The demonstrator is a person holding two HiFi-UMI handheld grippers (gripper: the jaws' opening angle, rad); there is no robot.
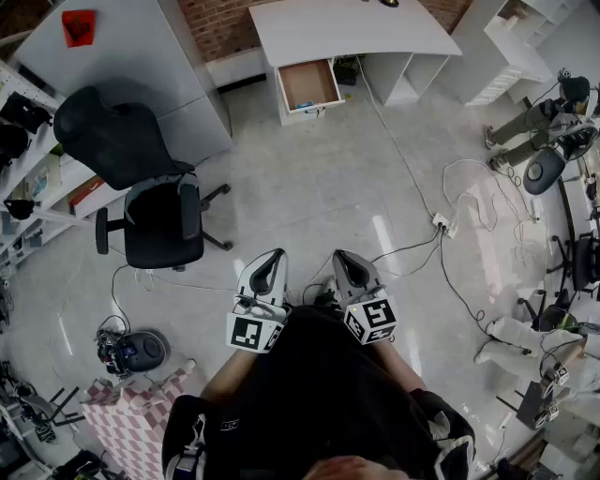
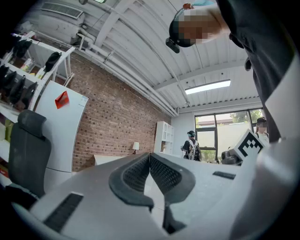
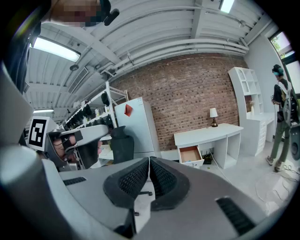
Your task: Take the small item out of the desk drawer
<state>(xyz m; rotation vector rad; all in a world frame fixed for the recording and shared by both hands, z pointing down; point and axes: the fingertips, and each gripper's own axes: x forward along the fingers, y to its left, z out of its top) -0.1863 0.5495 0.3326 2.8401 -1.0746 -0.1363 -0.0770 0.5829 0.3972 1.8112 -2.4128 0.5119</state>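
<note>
The desk drawer [image 1: 309, 84] stands pulled open under the white desk [image 1: 352, 28], well away across the floor; no small item can be made out inside it. The left gripper [image 2: 149, 156] and right gripper [image 3: 149, 161] each have their jaws together on nothing. They are held side by side near the person's body, pointing toward the desk.

No legible text; the red sign [image 1: 79, 26] on the cabinet [image 1: 150, 84] is unreadable.

Left tongs [image 1: 275, 259], right tongs [image 1: 343, 259]: closed, empty.
</note>
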